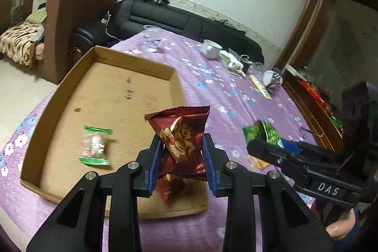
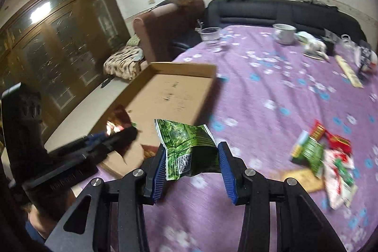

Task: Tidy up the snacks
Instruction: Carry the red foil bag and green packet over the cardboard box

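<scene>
Red packet (image 1: pixel 183 134), gold-lettered, clamped upright between the blue pads of the left gripper (image 1: pixel 182 145), jaws narrowed onto its crumpled middle. Held above the near edge of the cardboard tray (image 1: pixel 132 56). Just ahead and to the left of those jaws, inside the tray, one clear sweet with green ends (image 1: pixel 94 145), seen only from the left wrist. To the right of the left gripper, the right gripper (image 1: pixel 264 141) side-on, with a green packet (image 1: pixel 262 132) sticking out of its tip.

Green packet (image 2: pixel 189 145) gripped likewise by the right gripper (image 2: pixel 191 157), jaws partly closed and pressing on both its sides, over the purple flowered cloth (image 2: pixel 259 91) just right of the tray (image 2: pixel 170 96). Left of it, the left gripper (image 2: pixel 122 134) blurred, a glint of red foil at its tip. Seen only from the right wrist: a loose heap of snacks (image 2: pixel 326 152) off to the right of the jaws, red, green and white wrappers overlapping, too smeared to count.

Counted: two grippers, two packets held, one tray, one sweet in it.

Farther off, ahead of both tools, one clear plastic cup (image 1: pixel 152 38) and one white mug (image 1: pixel 211 49) near the table's far edge; beyond them a black sofa (image 1: pixel 165 13) and a brown armchair (image 1: pixel 70 23).
</scene>
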Motion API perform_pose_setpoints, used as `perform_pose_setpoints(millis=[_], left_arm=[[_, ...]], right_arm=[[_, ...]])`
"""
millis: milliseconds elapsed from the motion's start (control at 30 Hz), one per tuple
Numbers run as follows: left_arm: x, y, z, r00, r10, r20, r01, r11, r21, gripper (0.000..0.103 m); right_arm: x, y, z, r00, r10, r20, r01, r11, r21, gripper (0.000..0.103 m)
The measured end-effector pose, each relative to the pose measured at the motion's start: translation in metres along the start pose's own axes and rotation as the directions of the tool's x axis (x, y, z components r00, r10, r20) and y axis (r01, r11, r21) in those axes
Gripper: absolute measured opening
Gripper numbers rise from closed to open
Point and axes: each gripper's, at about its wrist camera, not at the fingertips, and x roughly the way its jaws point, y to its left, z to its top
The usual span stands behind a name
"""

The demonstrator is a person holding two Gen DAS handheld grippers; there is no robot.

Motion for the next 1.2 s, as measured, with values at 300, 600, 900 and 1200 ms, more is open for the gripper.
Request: perform_pose_setpoints(millis=[300, 600, 900, 1200], left_arm=[[0.022, 0.026, -0.009, 0.997, 0.067, -0.041, -0.068, 0.997, -0.027, 0.031], [0.036, 0.027, -0.012, 0.991, 0.121, -0.053, -0.121, 0.993, 0.003, 0.031], [0.039, 0.025, -0.014, 0.980, 0.187, -0.068, -0.186, 0.982, 0.024, 0.031], [0.041, 0.031, -0.014, 0.977, 0.199, -0.078, -0.199, 0.980, 0.009, 0.031]], right_arm=[[0.058, 0.022, 0.026, 0.998, 0.006, -0.055, -0.005, 1.000, 0.017, 0.042], [0.089, 0.013, 0.021, 0.997, 0.020, -0.071, -0.016, 0.998, 0.066, 0.042], [0.085, 0.016, 0.014, 0.998, 0.055, -0.032, -0.054, 0.998, 0.029, 0.040], [0.087, 0.021, 0.012, 0.997, 0.078, -0.026, -0.078, 0.997, -0.005, 0.040]])
